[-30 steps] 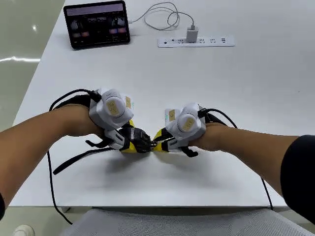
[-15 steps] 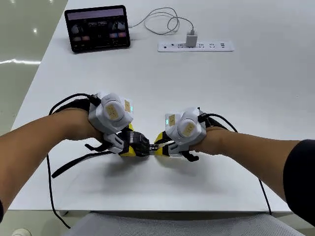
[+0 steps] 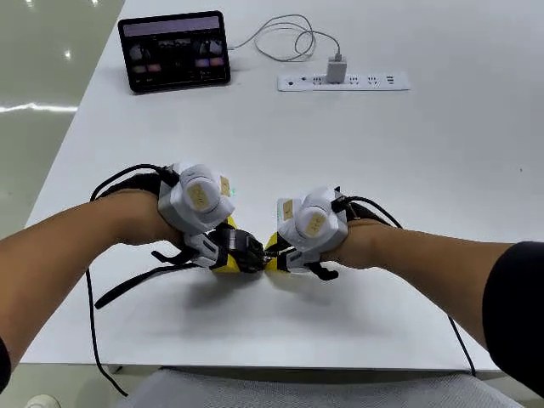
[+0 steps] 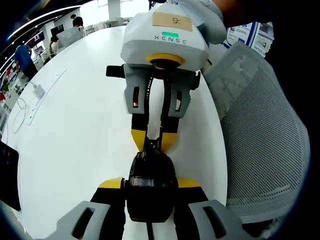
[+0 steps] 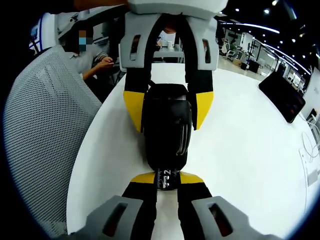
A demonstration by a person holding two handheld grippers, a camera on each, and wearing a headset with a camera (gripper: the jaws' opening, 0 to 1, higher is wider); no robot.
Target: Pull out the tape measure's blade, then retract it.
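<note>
Tape measure [image 3: 245, 247] in left tool [image 4: 150, 184] near table [image 3: 382, 153] edge (bare surface beyond)

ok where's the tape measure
In the head view the tape measure is near the table's front edge, clamped in the left gripper, the right gripper pinching its blade.

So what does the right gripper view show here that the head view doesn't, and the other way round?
Right gripper view: the right hand-held gripper pinching the blade at its printed 2, barely out of the case, plus a mesh chair back. Head view: a tablet and a power strip with a plugged-in charger. Shared: the black tape measure clamped by the left hand-held gripper, on the white table.
</note>
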